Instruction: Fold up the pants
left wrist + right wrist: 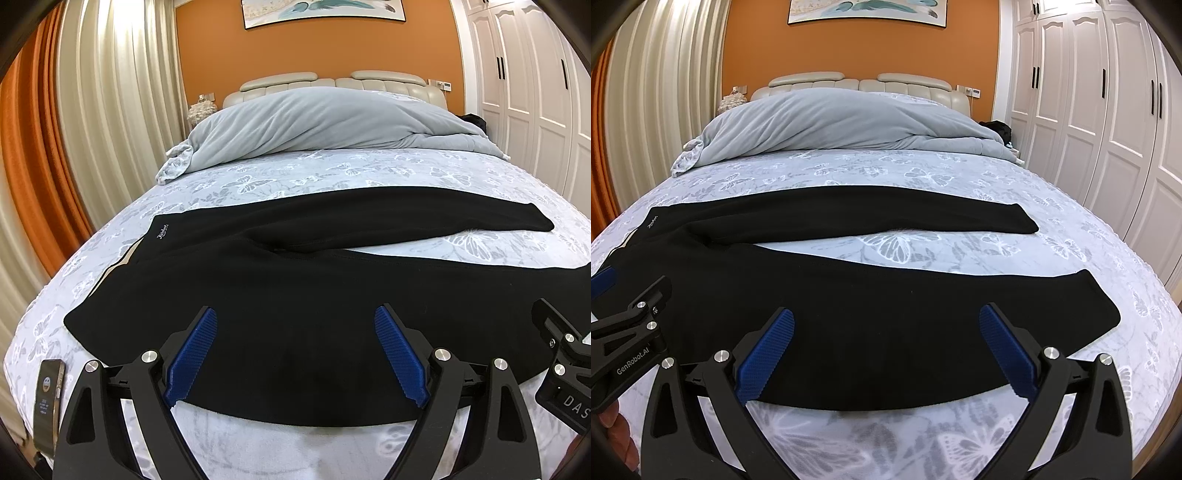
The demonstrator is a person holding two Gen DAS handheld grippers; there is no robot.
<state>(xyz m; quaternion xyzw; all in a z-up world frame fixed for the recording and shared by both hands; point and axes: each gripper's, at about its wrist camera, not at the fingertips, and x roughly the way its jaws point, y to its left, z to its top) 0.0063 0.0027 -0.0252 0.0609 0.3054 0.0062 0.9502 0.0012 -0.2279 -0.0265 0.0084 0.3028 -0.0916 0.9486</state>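
Observation:
Black pants (295, 295) lie spread flat on the bed, waistband at the left, two legs running to the right in a V. The far leg ends at a cuff (1015, 221); the near leg's cuff (1100, 310) lies at the right. My left gripper (295, 350) is open, its blue pads over the near edge of the pants' seat part. My right gripper (886, 350) is open over the near leg (886, 314). Neither holds cloth. The right gripper also shows at the right edge of the left wrist view (561, 350).
The bed (923, 251) has a pale butterfly-print sheet. A grey duvet (314, 122) is heaped at the headboard. A phone (50, 406) lies at the bed's near left corner. White wardrobes (1089, 110) stand right, curtains (92, 110) left.

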